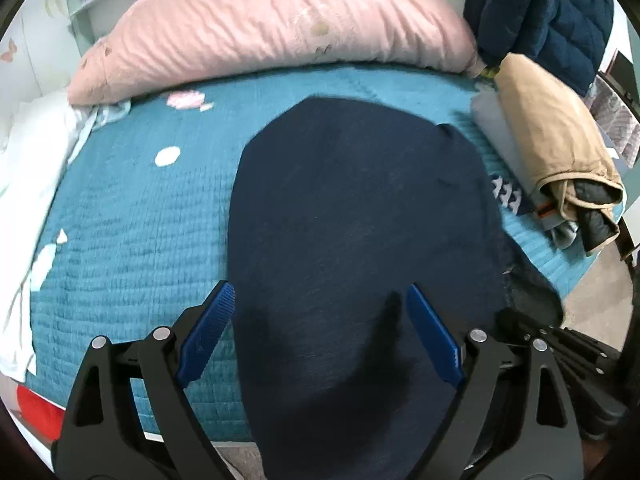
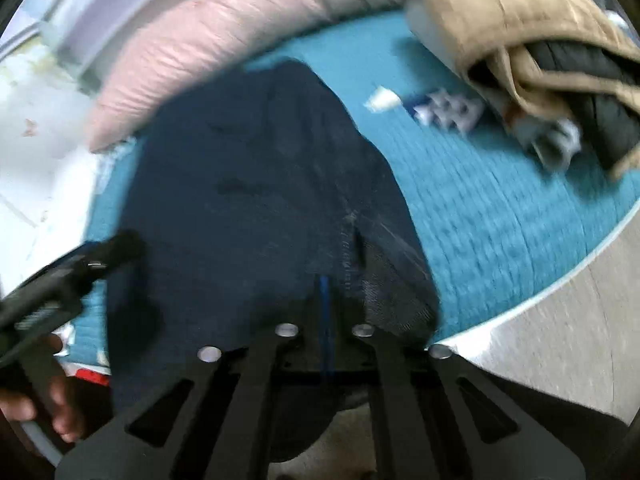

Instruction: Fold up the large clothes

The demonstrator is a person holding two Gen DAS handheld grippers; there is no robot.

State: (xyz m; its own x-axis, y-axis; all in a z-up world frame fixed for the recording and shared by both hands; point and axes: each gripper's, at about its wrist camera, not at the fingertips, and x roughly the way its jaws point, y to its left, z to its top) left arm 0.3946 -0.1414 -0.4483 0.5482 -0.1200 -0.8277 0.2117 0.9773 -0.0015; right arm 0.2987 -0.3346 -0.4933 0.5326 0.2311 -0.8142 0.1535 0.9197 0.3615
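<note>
At bottom centre my right gripper (image 2: 326, 320) pinches the hem of the dark navy garment (image 1: 360, 216); my left gripper (image 1: 320, 336) hovers spread above it. It lies mid-frame on the teal bedspread (image 1: 132, 220). Likely mid-fold; next, I grasp the other edge.

Teal quilted bed cover (image 1: 132, 220), pink duvet (image 1: 264, 28) at the head, beige floor (image 2: 560, 340), pale wall (image 1: 24, 52)

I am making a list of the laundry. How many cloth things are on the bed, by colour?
Navy: 1, the garment
Pink: 1, the duvet
Tan: 1, the jacket
Teal: 1, the bedspread
Total: 4
</note>
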